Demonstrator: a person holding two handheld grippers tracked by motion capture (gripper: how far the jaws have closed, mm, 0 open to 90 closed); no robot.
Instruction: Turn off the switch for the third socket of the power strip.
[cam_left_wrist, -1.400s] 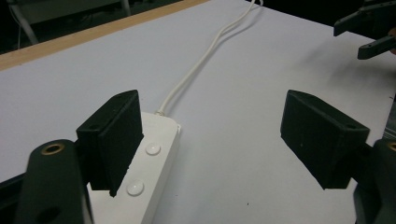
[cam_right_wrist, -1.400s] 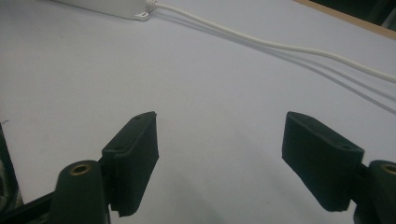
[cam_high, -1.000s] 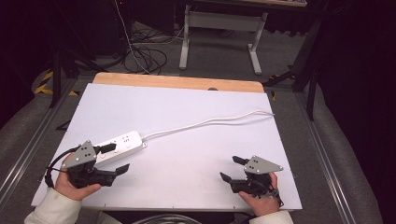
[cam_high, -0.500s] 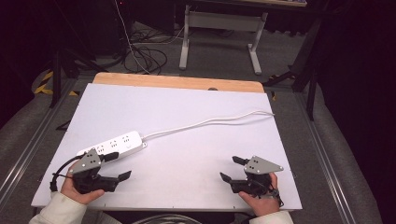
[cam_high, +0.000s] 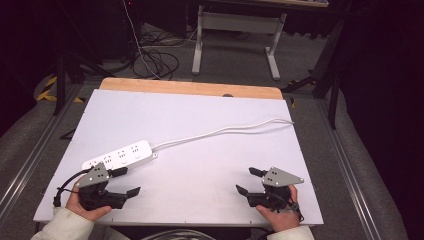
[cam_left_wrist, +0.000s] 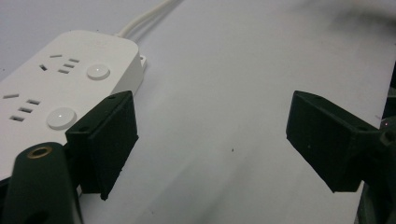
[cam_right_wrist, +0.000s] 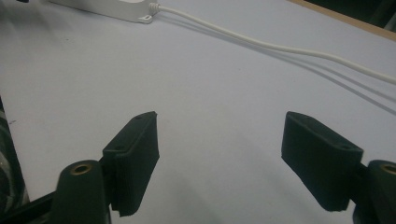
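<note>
A white power strip (cam_high: 119, 155) lies flat on the left half of the white board (cam_high: 210, 115), and its white cable (cam_high: 225, 131) runs off to the right edge. My left gripper (cam_high: 129, 181) rests open just in front of the strip, holding nothing. In the left gripper view the power strip (cam_left_wrist: 60, 79) sits just beyond the left jaw, and the left gripper (cam_left_wrist: 212, 135) spans bare board. My right gripper (cam_high: 245, 180) is open near the front right of the board, also holding nothing. The right gripper view has the right gripper (cam_right_wrist: 219, 158) over bare board, with the strip's end (cam_right_wrist: 116, 7) and cable (cam_right_wrist: 280, 46) farther off.
A wooden strip (cam_high: 190, 87) borders the board's far edge. Beyond the table are a metal stand's legs (cam_high: 235, 40) and loose black cables (cam_high: 155, 55) on the floor. Metal rails (cam_high: 345, 165) run along both sides of the table.
My left gripper has drawn back a little toward the near edge, away from the power strip. The right gripper has stayed put.
</note>
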